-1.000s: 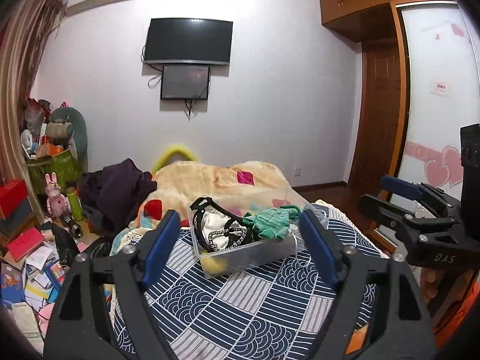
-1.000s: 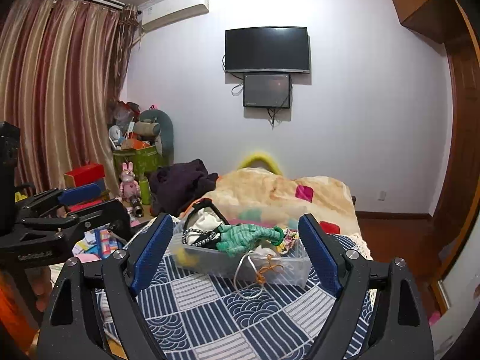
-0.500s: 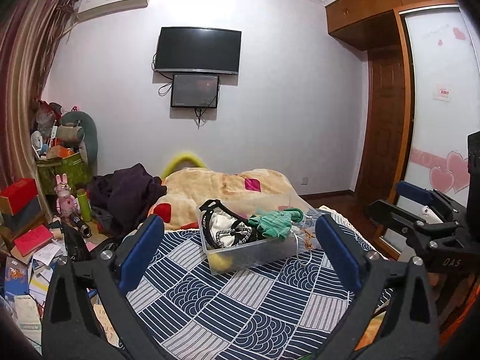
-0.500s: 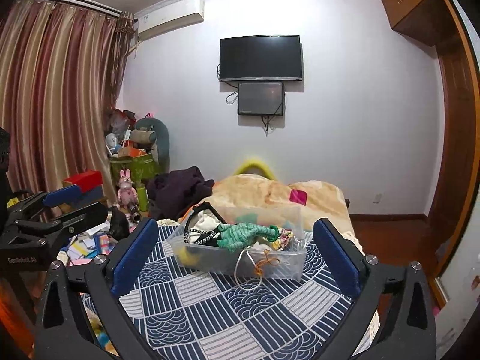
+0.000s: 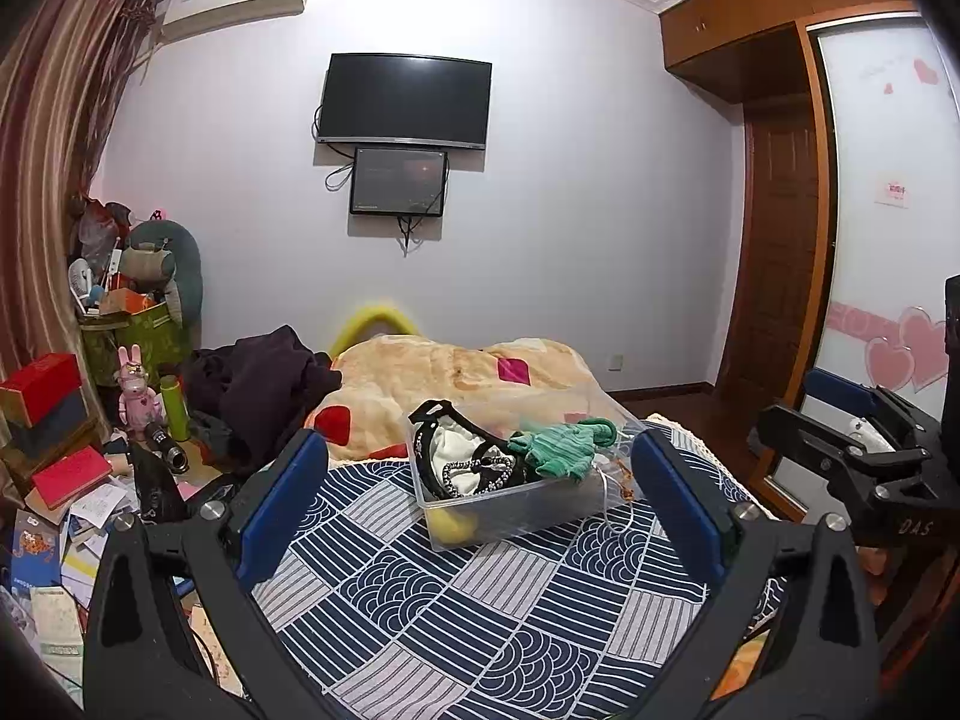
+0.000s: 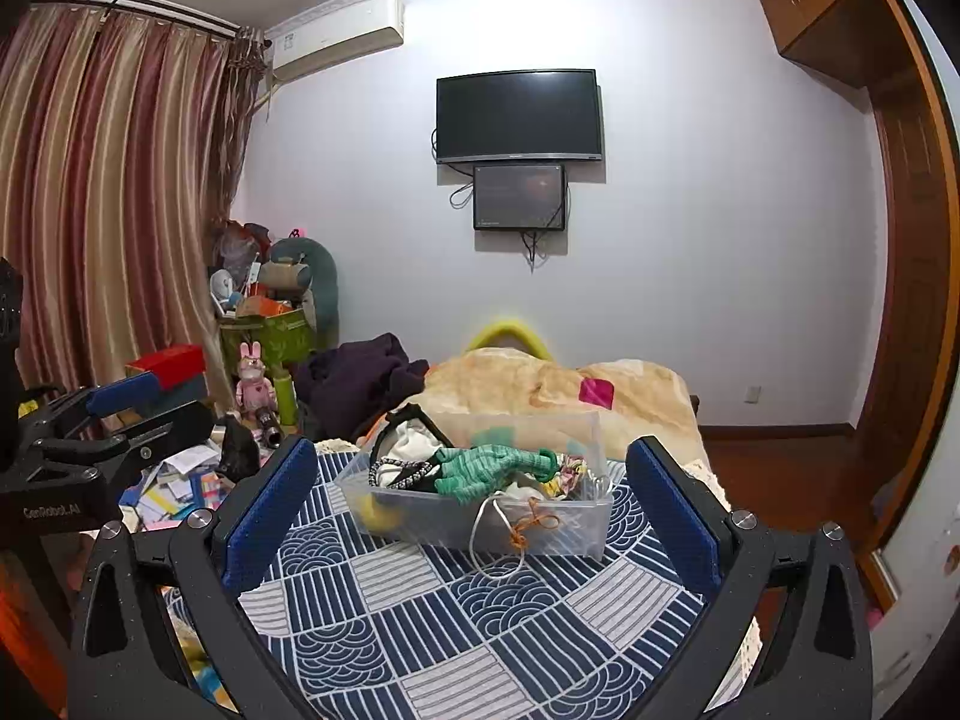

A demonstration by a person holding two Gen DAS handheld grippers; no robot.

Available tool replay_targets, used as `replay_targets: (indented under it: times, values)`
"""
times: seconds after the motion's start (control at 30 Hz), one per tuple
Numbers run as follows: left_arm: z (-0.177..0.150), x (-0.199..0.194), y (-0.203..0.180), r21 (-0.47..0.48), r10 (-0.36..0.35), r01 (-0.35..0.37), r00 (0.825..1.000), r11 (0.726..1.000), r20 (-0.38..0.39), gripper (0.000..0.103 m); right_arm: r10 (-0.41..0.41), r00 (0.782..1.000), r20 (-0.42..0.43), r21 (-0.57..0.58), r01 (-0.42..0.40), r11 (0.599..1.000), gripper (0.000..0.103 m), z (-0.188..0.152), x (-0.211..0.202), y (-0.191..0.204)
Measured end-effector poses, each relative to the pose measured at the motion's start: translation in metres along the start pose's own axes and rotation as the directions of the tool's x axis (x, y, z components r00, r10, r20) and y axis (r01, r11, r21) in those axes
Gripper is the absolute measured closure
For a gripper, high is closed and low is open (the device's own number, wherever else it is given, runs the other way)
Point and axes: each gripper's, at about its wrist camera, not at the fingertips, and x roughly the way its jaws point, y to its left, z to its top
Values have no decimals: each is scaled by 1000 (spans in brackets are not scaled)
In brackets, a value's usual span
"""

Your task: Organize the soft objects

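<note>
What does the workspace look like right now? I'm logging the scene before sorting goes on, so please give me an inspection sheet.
Surface: bed with a blue patterned cover; beige blanket bunched at its far end.
Job's things: clear plastic bin on the cover, holding a green knit item, black-and-white fabric and other soft pieces.
Clutter: dark clothes heap, pink bunny toy, papers and books on the floor.
Grippers: left gripper and right gripper both open, empty, short of the bin.
Cables: white cord hanging over the bin's front.
Surroundings: wall TV, curtains, wooden wardrobe.
</note>
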Motion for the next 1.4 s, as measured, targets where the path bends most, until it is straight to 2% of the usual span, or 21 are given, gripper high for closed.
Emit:
replay_targets:
  times: [1.0, 1.4]
  values:
    - [1, 0, -4, 9, -10, 10, 1000, 1000, -6, 0, -6, 1000, -5, 15, 6, 1000, 0, 2, -3, -3]
    - [1, 5, 2, -29, -27, 27, 999, 999, -28, 0, -9, 1000, -9, 21, 9, 1000, 0, -1, -3, -3]
